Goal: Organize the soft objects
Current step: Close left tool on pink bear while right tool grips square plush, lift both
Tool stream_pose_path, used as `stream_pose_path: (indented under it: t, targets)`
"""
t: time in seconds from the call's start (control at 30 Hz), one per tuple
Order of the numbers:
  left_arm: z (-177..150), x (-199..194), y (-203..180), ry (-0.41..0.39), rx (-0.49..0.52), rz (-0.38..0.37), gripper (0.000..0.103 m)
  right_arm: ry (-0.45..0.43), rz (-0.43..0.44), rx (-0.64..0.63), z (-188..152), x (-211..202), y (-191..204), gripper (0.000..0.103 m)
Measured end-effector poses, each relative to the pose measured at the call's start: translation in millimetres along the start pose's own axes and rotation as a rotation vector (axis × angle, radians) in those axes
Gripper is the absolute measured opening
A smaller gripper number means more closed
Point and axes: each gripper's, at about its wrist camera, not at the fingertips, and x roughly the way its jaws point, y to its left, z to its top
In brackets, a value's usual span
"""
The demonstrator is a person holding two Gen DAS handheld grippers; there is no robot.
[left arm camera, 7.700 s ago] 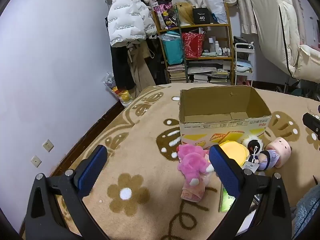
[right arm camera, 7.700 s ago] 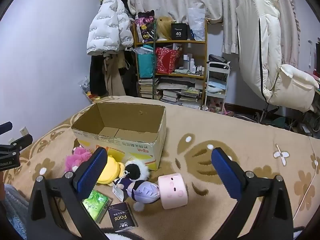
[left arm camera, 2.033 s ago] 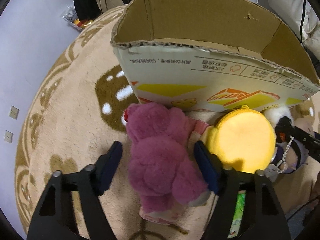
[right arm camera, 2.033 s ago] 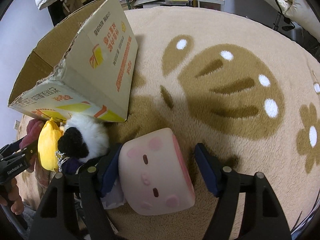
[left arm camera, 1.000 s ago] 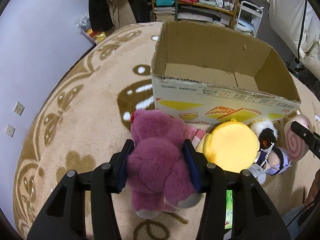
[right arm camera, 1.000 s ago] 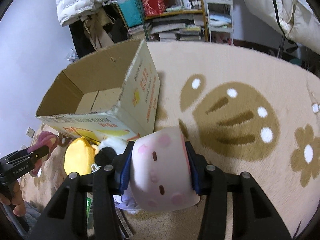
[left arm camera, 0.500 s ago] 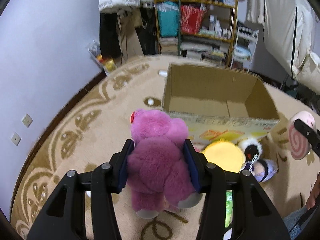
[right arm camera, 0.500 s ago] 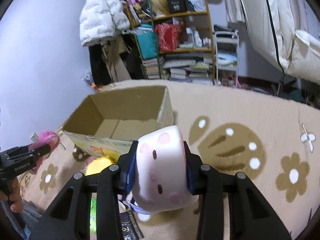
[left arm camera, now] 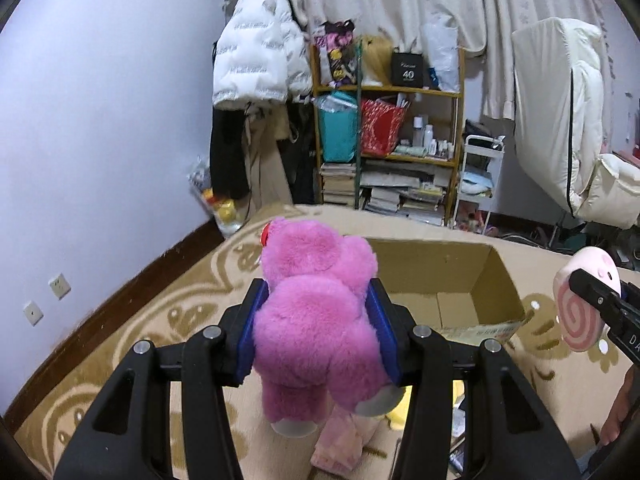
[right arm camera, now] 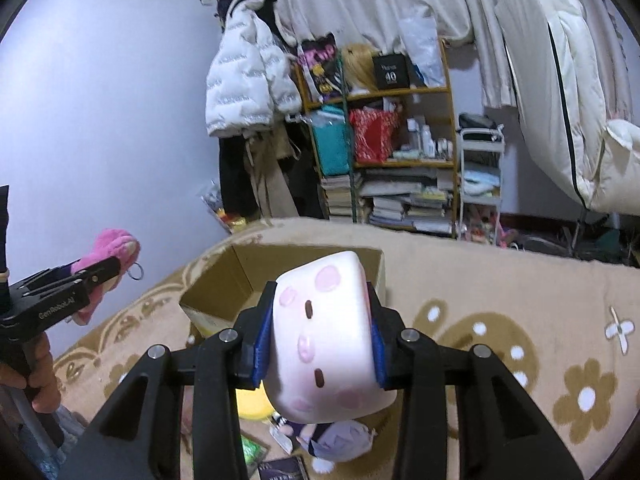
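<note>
Both tongs pinch toys: left tongs (left arm camera: 316, 328) a pink bear (left arm camera: 316, 316), right tongs (right arm camera: 320, 336) a marshmallow plush (right arm camera: 324, 340)

Each tool (left arm camera: 316, 330) is black, with silver screws, blue pads (right arm camera: 262, 340) and white "GenRobot.AI" lettering.

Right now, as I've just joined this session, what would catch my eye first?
A fluffy magenta plush bear fills the left view, clamped between the left tongs. The right tongs grip a pale pink squishy face-cushion. Both hang above the carpet before an open, empty brown cardboard box.
</note>
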Motion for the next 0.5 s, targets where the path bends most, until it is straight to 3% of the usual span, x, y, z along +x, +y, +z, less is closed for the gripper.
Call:
stream_pose_path:
  t: [0.2,0.5]
  targets:
    - [12.2,3.4,-8.9,-0.042,0.029,0.008,0.048,-0.033,0.003,0.003,5.4,10.2,1.0,0.041]
    - [22.8,23.1,-9.4,-0.033,0.023,0.018,0.048,-0.083,-0.001,-0.021,24.4,28.0,4.0,0.041]
